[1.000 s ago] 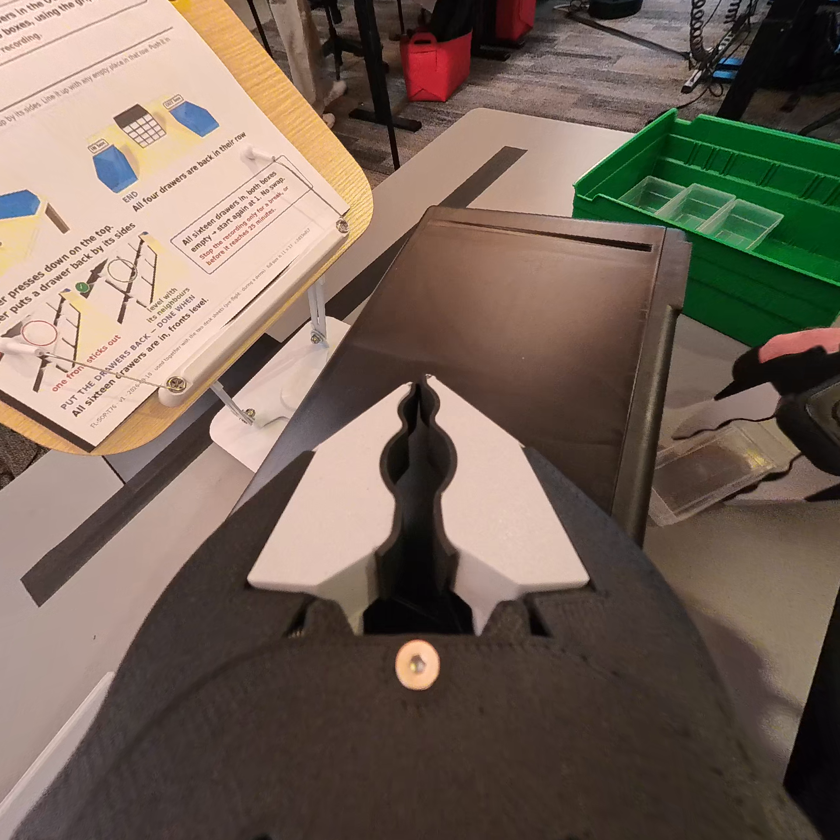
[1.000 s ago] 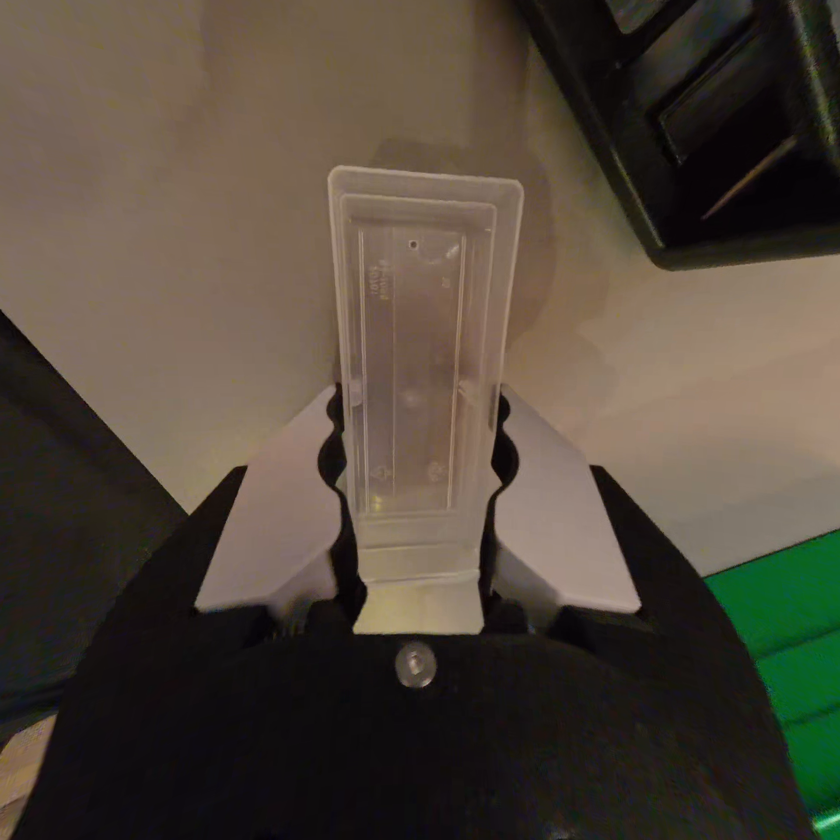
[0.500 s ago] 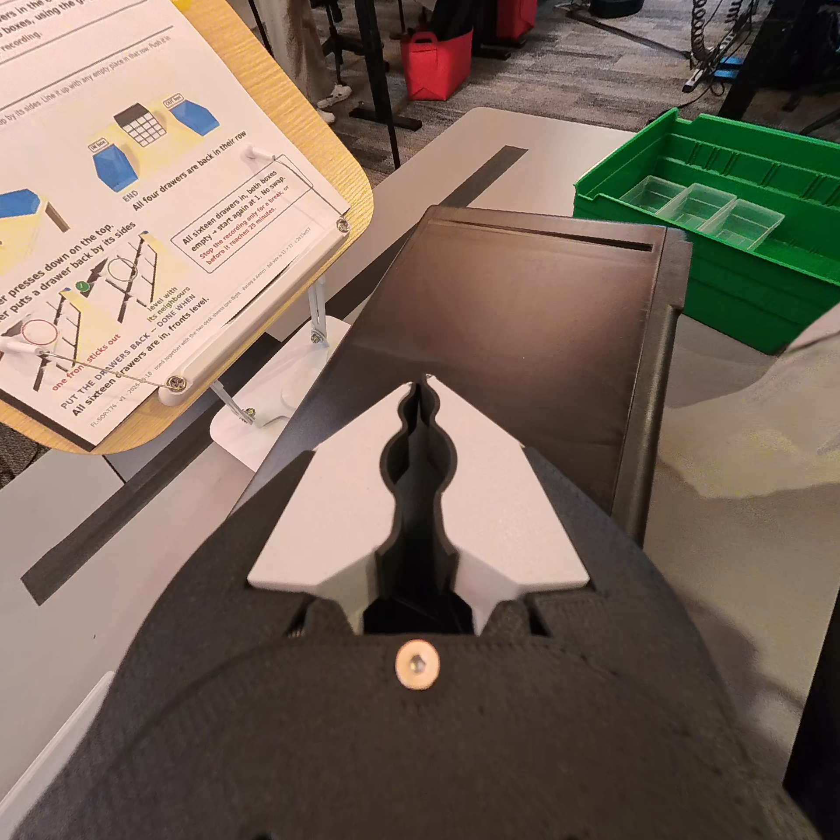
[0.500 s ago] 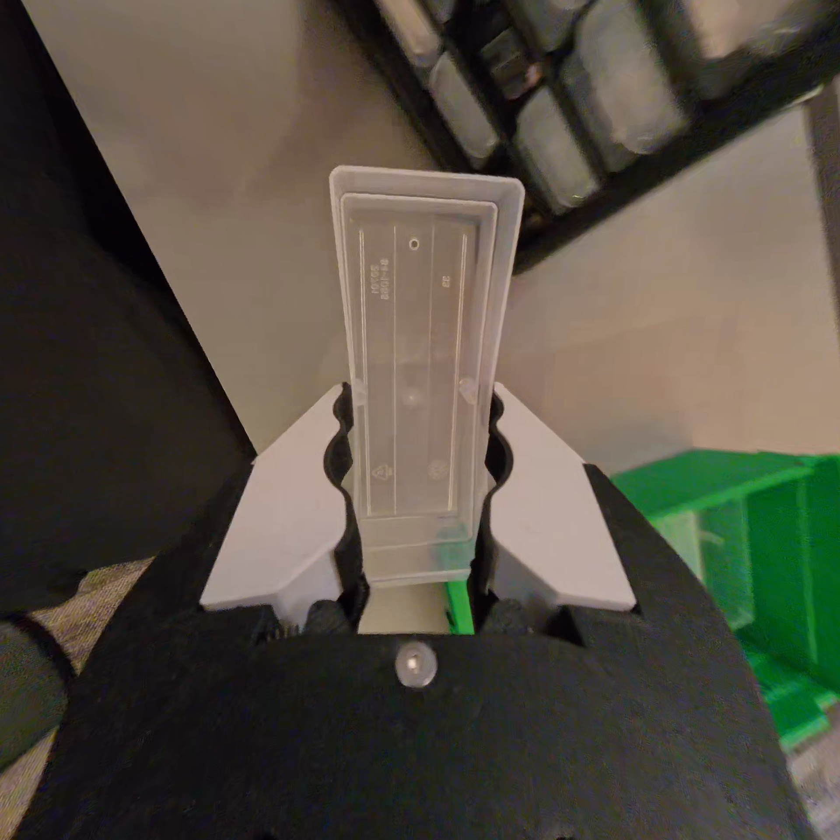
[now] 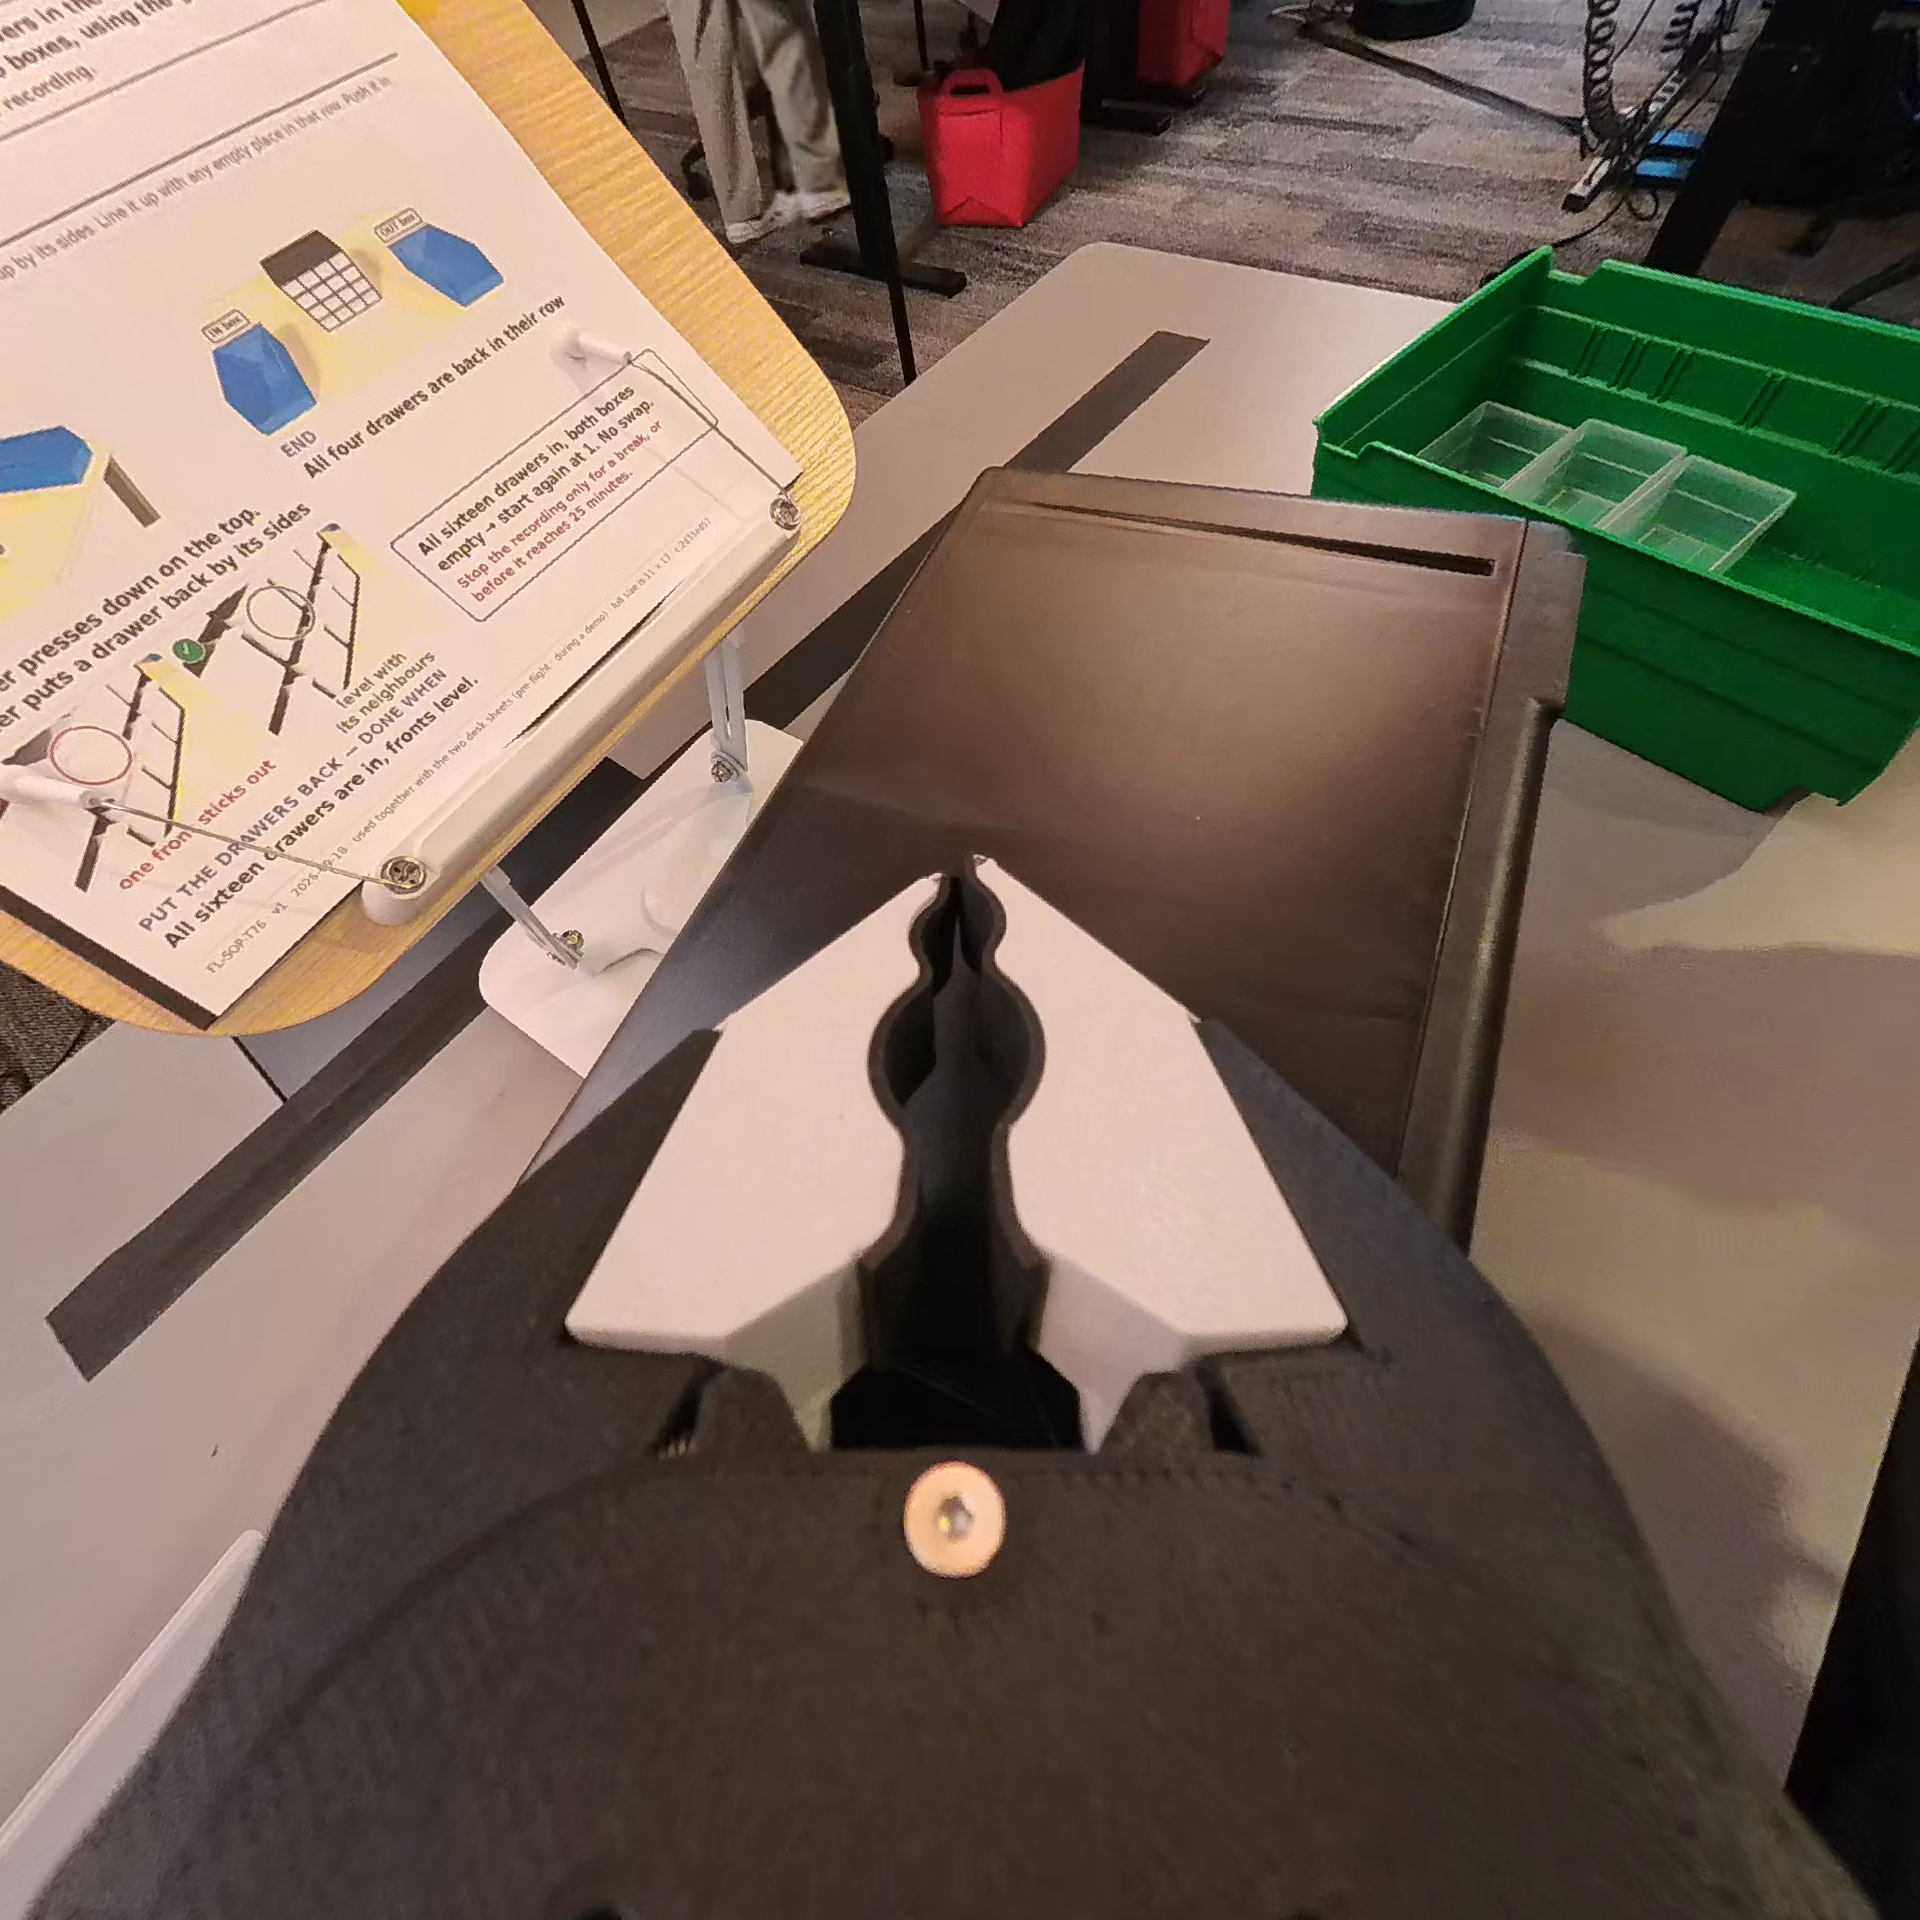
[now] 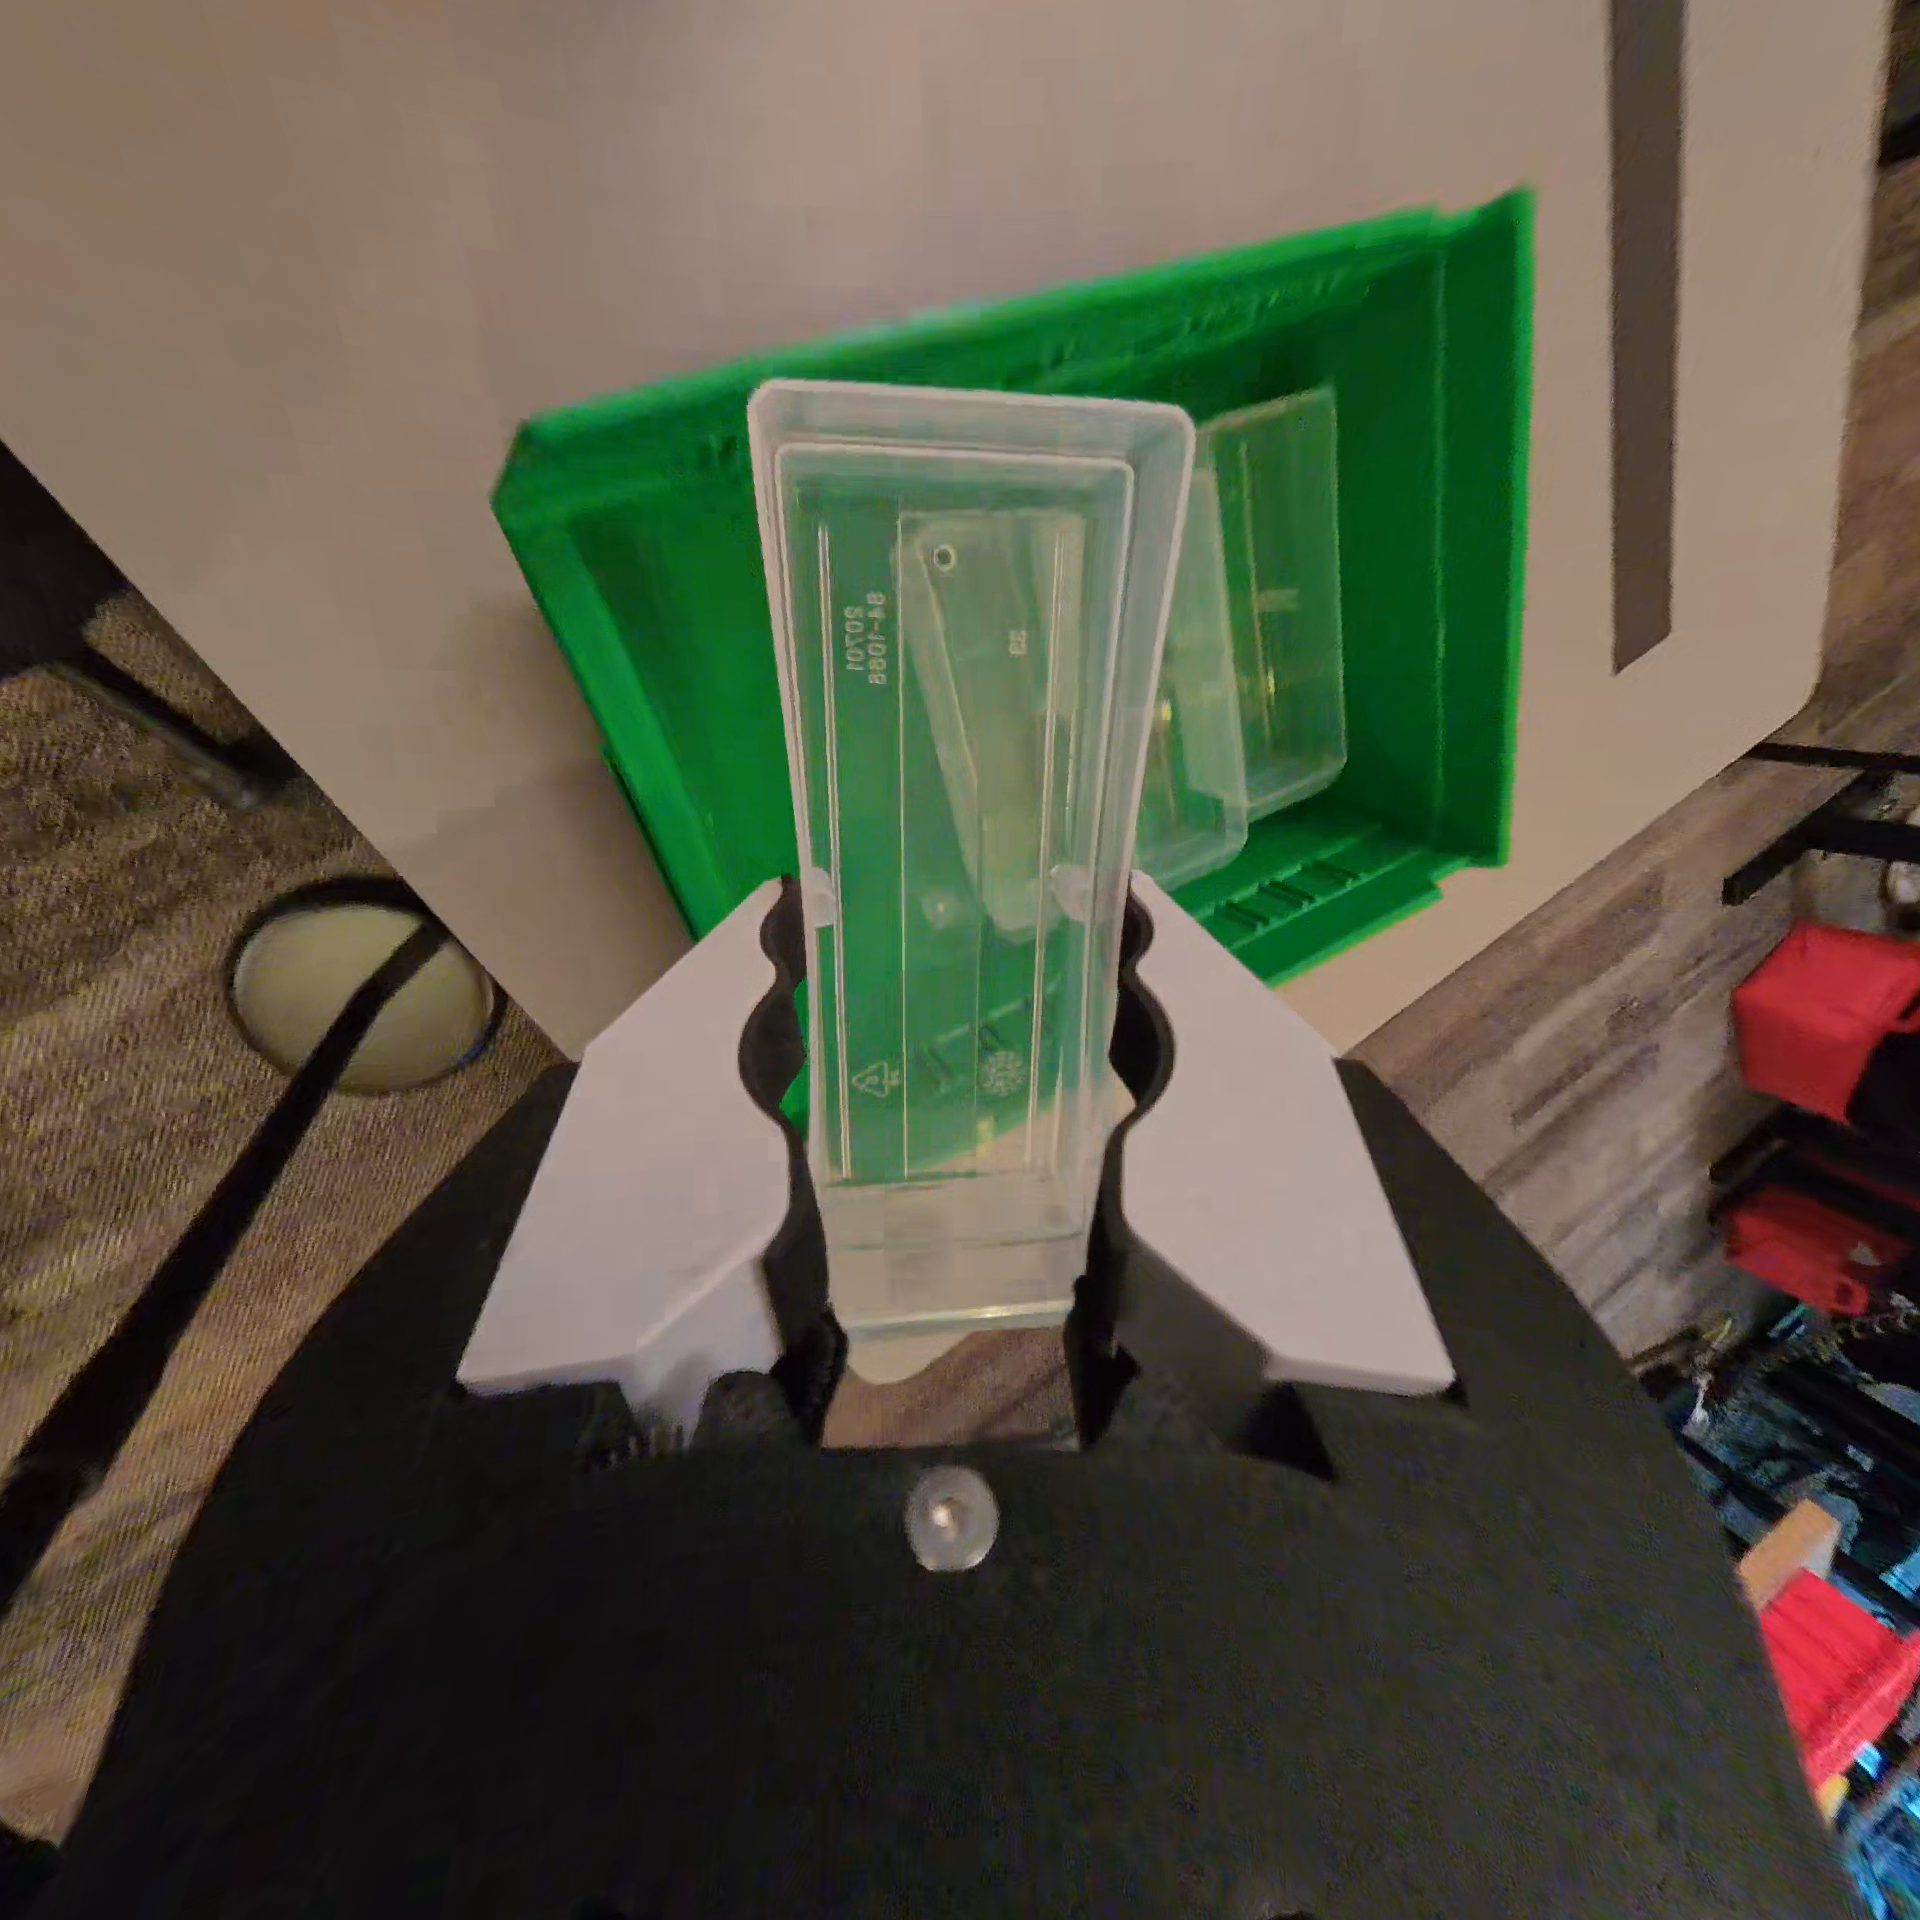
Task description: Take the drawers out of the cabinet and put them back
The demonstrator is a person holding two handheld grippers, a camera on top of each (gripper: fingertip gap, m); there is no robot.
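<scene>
My left gripper (image 5: 966, 883) is shut and rests on the flat top of the black cabinet (image 5: 1195, 727), which stands on the grey table. My right gripper (image 6: 961, 914) is shut on a clear plastic drawer (image 6: 966, 790) by its two long sides and holds it in the air above the green bin (image 6: 644, 582). Clear drawers (image 6: 1268, 623) lie in that bin; three of them (image 5: 1600, 483) show in the left wrist view inside the green bin (image 5: 1683, 665). The cabinet's front is hidden.
An instruction sheet on a wooden stand (image 5: 343, 499) is left of the cabinet. A dark tape strip (image 5: 1091, 405) runs across the grey table (image 5: 1662, 1091). Red bags (image 5: 997, 135) and stand legs are on the floor beyond the table.
My right gripper has swung with the clear drawer from in front of the cabinet to above the green bin. It has left the left wrist view. My left gripper has stayed put.
</scene>
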